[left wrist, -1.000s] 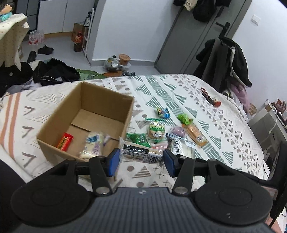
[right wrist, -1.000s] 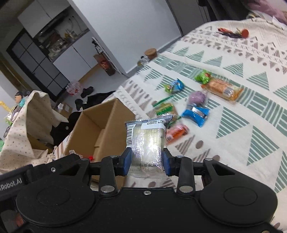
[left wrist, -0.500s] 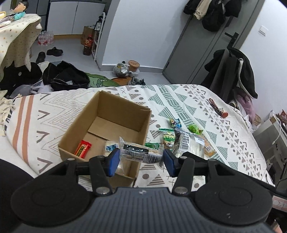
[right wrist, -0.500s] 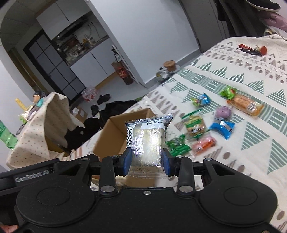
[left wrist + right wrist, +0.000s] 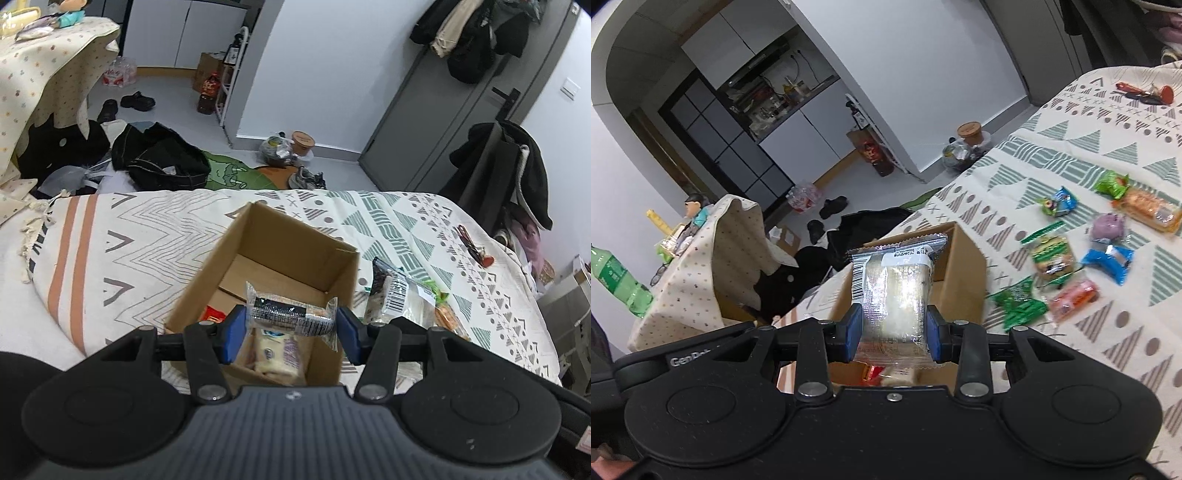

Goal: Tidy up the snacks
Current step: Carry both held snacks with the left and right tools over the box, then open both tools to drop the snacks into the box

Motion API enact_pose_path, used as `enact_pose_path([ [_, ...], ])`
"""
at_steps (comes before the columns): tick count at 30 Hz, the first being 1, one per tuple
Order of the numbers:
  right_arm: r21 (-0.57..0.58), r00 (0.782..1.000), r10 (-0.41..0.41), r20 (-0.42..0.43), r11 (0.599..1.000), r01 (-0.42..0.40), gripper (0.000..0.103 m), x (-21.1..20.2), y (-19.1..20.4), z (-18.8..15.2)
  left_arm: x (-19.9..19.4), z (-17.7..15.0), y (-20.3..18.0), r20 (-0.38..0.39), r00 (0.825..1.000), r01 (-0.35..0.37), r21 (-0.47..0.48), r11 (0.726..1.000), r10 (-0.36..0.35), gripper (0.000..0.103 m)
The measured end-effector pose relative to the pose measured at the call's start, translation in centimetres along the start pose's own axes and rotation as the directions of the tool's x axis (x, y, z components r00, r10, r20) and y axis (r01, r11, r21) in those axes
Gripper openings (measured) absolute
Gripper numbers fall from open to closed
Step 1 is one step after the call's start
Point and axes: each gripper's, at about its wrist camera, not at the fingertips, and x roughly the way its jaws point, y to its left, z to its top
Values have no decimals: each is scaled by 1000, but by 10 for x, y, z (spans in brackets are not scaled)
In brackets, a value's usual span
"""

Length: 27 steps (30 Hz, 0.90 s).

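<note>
An open cardboard box [image 5: 284, 236] [image 5: 964, 258] sits on the patterned bedspread. My left gripper [image 5: 291, 328] is shut on a clear-wrapped snack bar with a black label [image 5: 291, 314], held over the box's near part. Inside the box lie a pale wrapped snack [image 5: 277, 350] and a red packet [image 5: 213, 314]. My right gripper [image 5: 892, 328] is shut on a silver-wrapped cake [image 5: 892, 291], held above the box's near rim; this cake [image 5: 393, 295] also shows right of the box in the left wrist view. Several loose snacks [image 5: 1052, 254] lie on the bed to the right.
Keys with a red tag [image 5: 474, 247] lie far right on the bedspread [image 5: 480, 295]. A cloth-covered table [image 5: 709, 258] with a green bottle [image 5: 613, 280] stands left. Clothes and shoes [image 5: 159, 158] litter the floor beyond the bed.
Both grippers rose and swung left toward the box, each keeping its snack. The left one now hangs over the box's inside; the right one came over the near rim.
</note>
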Motion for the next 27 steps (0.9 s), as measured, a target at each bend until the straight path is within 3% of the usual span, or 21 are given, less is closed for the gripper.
enact_pose_path([
  [14, 36, 999, 12, -46, 999, -10, 35, 37, 7, -4, 30, 13, 35, -36, 999, -26, -50, 998, 25, 52],
  [27, 42, 999, 11, -52, 999, -9, 35, 53, -1, 3, 50, 23, 39, -78, 997, -5, -90, 996, -2, 58],
])
